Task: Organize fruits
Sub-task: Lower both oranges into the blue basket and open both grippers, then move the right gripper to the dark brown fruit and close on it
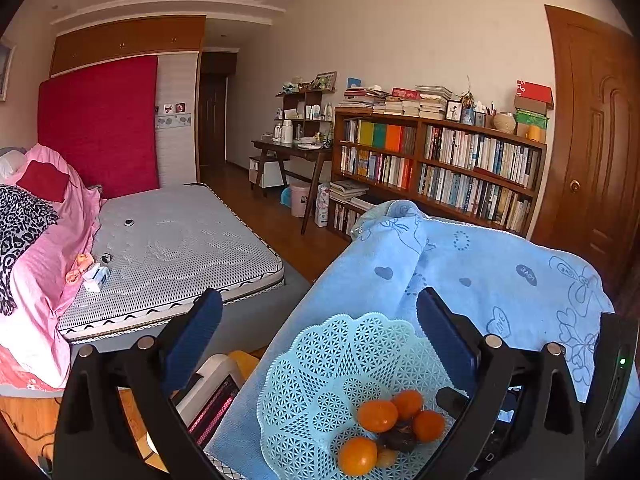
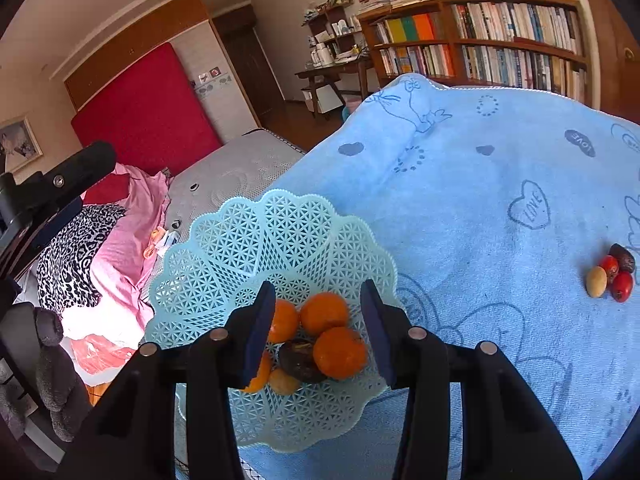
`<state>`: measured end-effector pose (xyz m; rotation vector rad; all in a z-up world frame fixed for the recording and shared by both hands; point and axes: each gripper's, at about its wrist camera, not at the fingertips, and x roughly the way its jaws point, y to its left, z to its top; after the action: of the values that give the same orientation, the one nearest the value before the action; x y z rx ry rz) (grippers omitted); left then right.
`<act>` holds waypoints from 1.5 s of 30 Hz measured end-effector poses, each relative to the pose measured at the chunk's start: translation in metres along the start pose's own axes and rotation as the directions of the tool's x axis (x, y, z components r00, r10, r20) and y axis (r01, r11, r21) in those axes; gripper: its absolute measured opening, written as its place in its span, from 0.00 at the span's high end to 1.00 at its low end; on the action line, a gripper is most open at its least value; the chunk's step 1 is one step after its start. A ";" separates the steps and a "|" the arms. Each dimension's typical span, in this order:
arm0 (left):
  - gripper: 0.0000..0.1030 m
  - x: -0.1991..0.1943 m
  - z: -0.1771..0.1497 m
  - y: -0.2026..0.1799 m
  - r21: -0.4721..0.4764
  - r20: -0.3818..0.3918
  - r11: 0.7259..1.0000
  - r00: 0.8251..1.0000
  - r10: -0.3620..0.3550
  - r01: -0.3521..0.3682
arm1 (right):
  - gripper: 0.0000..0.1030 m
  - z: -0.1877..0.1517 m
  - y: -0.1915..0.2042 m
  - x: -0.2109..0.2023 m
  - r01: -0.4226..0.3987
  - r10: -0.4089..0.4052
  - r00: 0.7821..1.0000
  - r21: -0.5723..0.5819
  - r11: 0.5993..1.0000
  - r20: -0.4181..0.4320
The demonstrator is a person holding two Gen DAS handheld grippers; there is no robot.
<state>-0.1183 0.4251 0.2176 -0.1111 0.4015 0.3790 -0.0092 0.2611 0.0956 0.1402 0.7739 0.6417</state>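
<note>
- My right gripper (image 2: 318, 328) hangs just above the pale blue lattice basket (image 2: 256, 240), fingers spread apart with nothing between them.
- In the basket I count four oranges (image 2: 339, 354) bunched around a dark brown fruit (image 2: 300, 362), with a small yellowish fruit (image 2: 282, 382) at the near side.
- The basket stands on a blue towel (image 2: 460, 184) printed with hearts, near its left edge.
- Well to the right on the towel I see a loose cluster: two red fruits (image 2: 622, 286), a tan oval fruit (image 2: 596, 282) and a dark wrinkled fruit (image 2: 623, 258), all touching or just beside one another.
- My left gripper (image 1: 320, 312) is wide open and empty, held above the basket's (image 1: 320, 360) far-left rim.
- Far behind I can see a bed (image 1: 172, 248) on the left and a bookshelf (image 1: 440, 164) on the right.
</note>
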 end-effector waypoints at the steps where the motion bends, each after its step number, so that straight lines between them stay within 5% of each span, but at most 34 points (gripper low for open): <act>1: 0.04 0.001 0.001 -0.001 0.001 -0.001 1.000 1.000 -0.002 0.002 | 0.57 0.000 -0.004 -0.001 0.005 -0.005 1.000 0.011 1.000 0.001; 25: 0.03 0.010 -0.013 -0.030 0.064 -0.053 0.996 0.997 -0.059 0.062 | 0.54 0.006 -0.104 -0.032 0.170 -0.183 0.982 0.207 0.964 0.048; 37: 0.03 0.017 -0.023 -0.046 0.104 -0.083 0.990 0.993 -0.083 0.092 | 0.52 0.022 -0.203 -0.061 0.397 -0.428 0.903 0.320 0.860 0.032; 45: 0.03 0.021 -0.030 -0.055 0.132 -0.102 0.986 0.990 -0.093 0.107 | 0.52 0.031 -0.249 -0.055 0.434 -0.462 0.887 0.385 0.814 -0.021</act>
<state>-0.0899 0.3756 0.1832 -0.0151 0.5133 0.2466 0.1034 0.0326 0.0654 0.3244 0.8178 0.0260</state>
